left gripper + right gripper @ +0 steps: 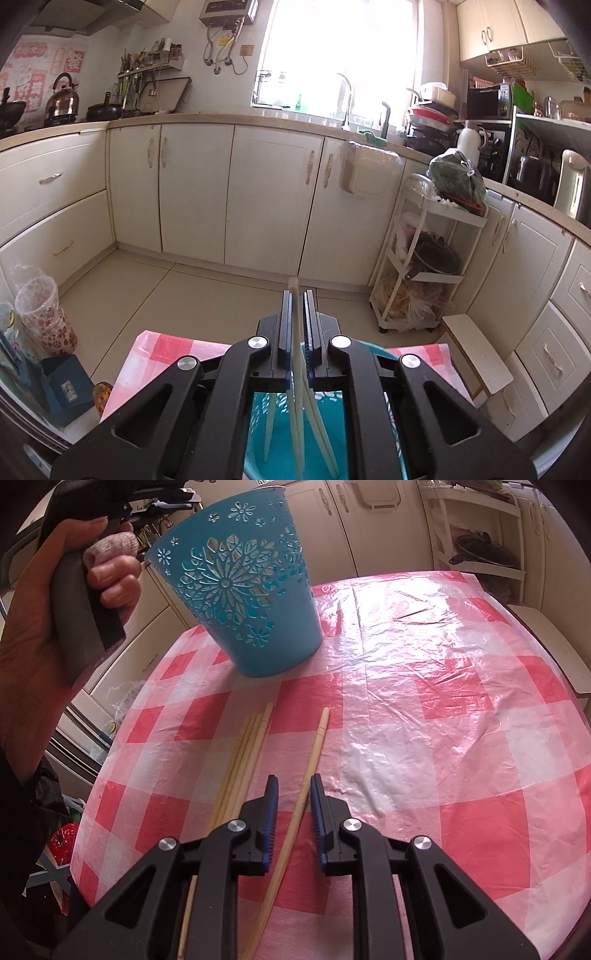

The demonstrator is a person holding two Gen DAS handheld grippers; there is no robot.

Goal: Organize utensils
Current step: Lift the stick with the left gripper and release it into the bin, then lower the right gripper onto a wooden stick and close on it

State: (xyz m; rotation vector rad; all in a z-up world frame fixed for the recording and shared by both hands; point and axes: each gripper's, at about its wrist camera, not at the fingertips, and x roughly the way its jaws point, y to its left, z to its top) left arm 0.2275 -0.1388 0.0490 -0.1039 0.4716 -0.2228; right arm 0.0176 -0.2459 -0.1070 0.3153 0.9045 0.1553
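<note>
While the left gripper [298,295] pinches one pale wooden chopstick [294,332] above the teal perforated plastic bucket [251,590] at 11 o'clock, already holding several, the right gripper [293,786] gapes around a lone chopstick [314,753]; a bundle [243,757] waits at 10 o'clock.

Glossy plastic tablecloth [424,701], wooden chopsticks [243,753]

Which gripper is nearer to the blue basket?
Left. The left gripper, shut on a chopstick, hangs directly over the blue basket; the right gripper is open, back over a lone chopstick.
</note>
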